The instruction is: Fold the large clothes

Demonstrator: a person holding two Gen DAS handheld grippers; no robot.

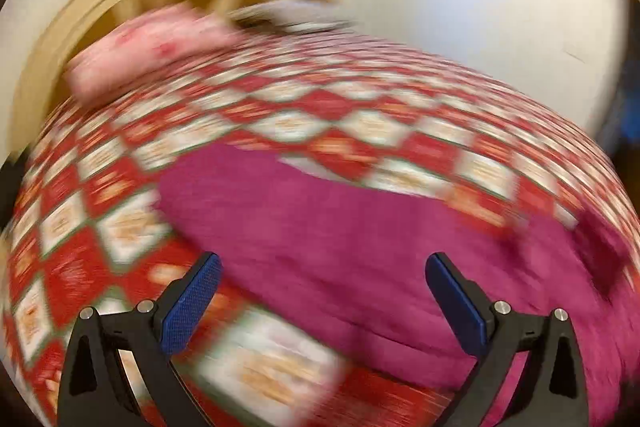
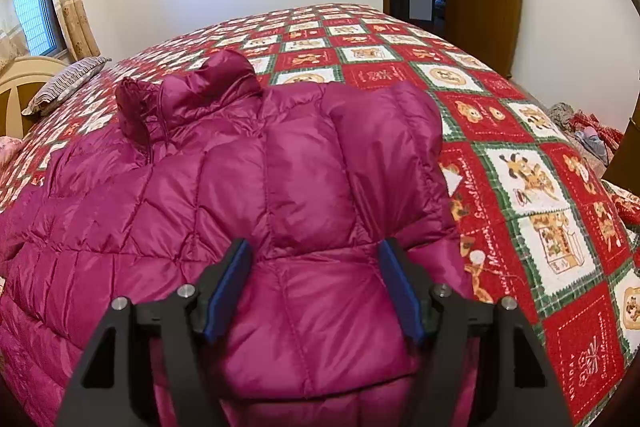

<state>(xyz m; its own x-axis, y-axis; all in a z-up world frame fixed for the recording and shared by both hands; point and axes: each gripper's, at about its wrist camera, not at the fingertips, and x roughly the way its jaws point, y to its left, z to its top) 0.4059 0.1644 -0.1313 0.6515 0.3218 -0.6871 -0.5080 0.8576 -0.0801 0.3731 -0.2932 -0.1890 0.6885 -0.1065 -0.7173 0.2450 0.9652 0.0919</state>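
On the bed [image 2: 520, 131], the jacket [image 2: 224, 187] lies with one sleeve folded over, my right claw [image 2: 316, 287] part-open astride it without pinching, left claw [image 1: 324, 303] wide and empty; puffy fill may spring the fold back.

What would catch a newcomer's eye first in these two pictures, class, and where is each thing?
The shiny magenta puffer jacket fills the near left of the right wrist view, a sleeve folded over its body. It lies on a red-and-white patchwork bedspread covering the bed. The right gripper straddles puffy fabric at the bottom.
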